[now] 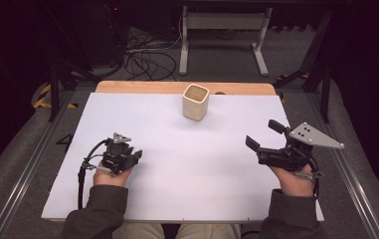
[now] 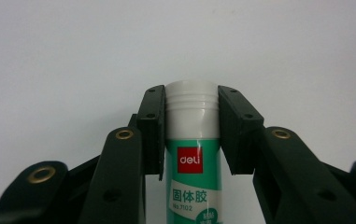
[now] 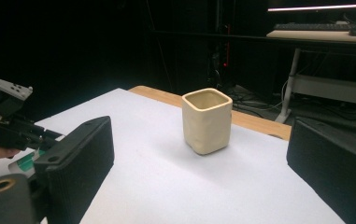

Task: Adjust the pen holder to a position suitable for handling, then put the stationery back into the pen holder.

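The left gripper (image 2: 192, 135) squeezes a green and white glue stick (image 2: 193, 154) with a red "deli" label. At 3 o'clock, the right gripper (image 1: 266, 137) gapes wide, holding nothing.

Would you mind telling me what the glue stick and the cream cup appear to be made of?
The glue stick looks like smooth plastic: a white ridged cap with a slight sheen, and a printed green label on the body. The cream cup seems to be matte ceramic, judging by its thick, slightly uneven walls, though moulded plastic is possible.
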